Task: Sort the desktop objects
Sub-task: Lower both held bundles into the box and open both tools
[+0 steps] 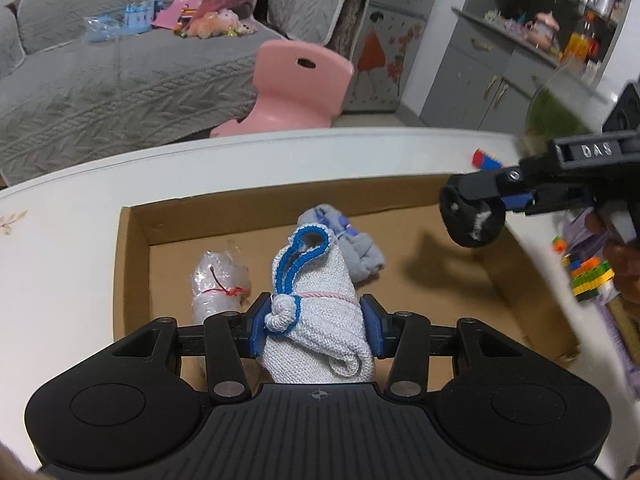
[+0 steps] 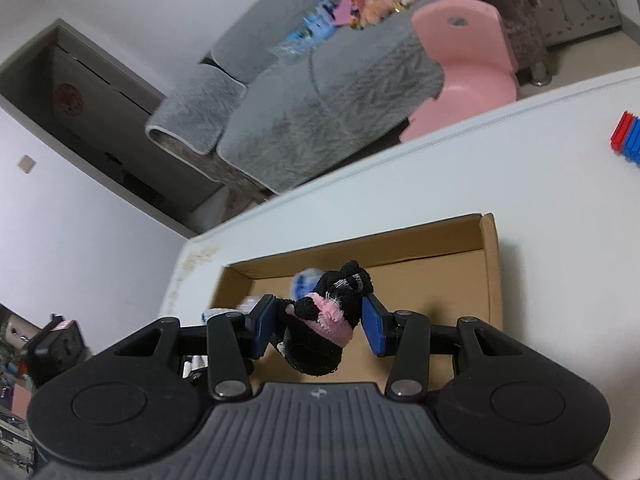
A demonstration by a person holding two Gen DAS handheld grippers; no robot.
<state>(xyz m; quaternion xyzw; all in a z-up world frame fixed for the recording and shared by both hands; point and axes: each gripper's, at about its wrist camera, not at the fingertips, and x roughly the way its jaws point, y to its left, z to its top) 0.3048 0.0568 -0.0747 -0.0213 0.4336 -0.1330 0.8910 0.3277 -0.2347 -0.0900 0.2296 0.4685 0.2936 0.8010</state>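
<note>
Left gripper clenches a soft, light white sock roll mid-body; right gripper likewise grasps a black sock roll above the cardboard box.

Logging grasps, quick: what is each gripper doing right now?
Left gripper: shut on the white sock roll.
Right gripper: shut on the black sock roll.

left wrist – close above box | right wrist – same box

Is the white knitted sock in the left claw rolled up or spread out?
Rolled up. The white knitted sock is a tight bundle tied round with a pink cord, pinched in the left claw above the cardboard box.
</note>
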